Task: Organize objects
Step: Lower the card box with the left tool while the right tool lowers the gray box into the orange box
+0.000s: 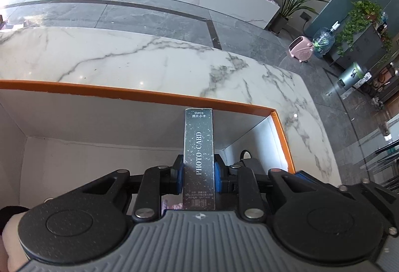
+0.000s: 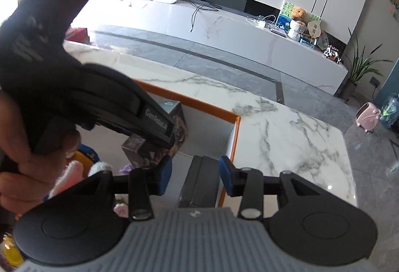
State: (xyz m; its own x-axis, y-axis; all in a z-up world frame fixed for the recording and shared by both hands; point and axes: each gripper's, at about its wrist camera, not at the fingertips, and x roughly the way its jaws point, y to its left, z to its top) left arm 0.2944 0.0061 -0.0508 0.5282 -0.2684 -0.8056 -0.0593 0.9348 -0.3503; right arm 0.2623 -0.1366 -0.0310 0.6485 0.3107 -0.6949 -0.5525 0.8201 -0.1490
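Observation:
A tall dark starry box marked PHOTO CARD (image 1: 199,157) stands upright between the blue pads of my left gripper (image 1: 199,172), which is shut on it. It hangs over a white storage box with an orange rim (image 1: 149,95). In the right wrist view my right gripper (image 2: 195,178) is open above the box's right corner (image 2: 235,119). A flat black case (image 2: 200,179) lies between its jaws, with a clear gap to the left pad (image 2: 164,176). A hand (image 2: 30,167) holds the left tool's black body, which hides part of the storage box.
Plush toys (image 2: 72,172), a yellow and blue item (image 2: 86,154) and a picture-printed carton (image 2: 178,119) lie inside the storage box. It rests on a white marble table (image 1: 124,55). Beyond are grey floor tiles, a long white console (image 2: 224,30) and a pink heater (image 1: 300,50).

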